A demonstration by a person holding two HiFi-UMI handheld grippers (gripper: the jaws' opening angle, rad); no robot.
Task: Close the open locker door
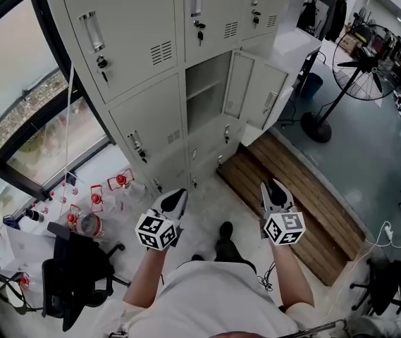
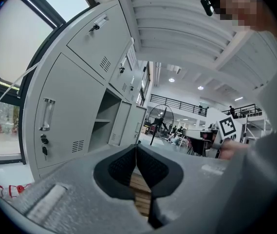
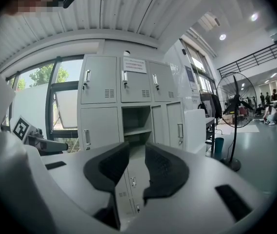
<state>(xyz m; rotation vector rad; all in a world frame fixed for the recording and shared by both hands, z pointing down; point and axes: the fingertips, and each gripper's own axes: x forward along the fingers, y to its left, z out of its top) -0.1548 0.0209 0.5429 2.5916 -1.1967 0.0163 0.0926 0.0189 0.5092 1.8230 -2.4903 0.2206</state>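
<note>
Overhead, one bank of grey lockers (image 1: 130,41) at the far side, three columns wide. From the right gripper view, three shut doors (image 3: 98,79) along the top row and one more at mid left. One open compartment (image 1: 206,90) in the middle column, one shelf (image 3: 137,129) inside. To its right, the open door (image 1: 266,94), swung outward, handle near its free right edge. Between door and compartment, one narrower panel (image 1: 239,83), possibly a second leaf; hard to say from these angles. Keys (image 1: 102,65) hanging from several locks.

Nearer, two grippers side by side over pale floor (image 1: 207,213), each with one marker cube (image 1: 156,231), both well apart from the lockers and the door. On the left gripper (image 1: 174,201), pads (image 2: 123,167) pressed tip to tip, nothing between. On the right gripper (image 1: 275,192), jaws a narrow gap apart, empty, lower locker doors showing through the gap.

Right of the lockers, one standing fan (image 1: 361,60), and one slatted wooden platform (image 1: 295,196) running from the locker foot toward the near right. At the left, one large window (image 1: 17,83), at least three red-capped bottles (image 1: 96,199) below it, one black chair (image 1: 73,273) at the near left.
</note>
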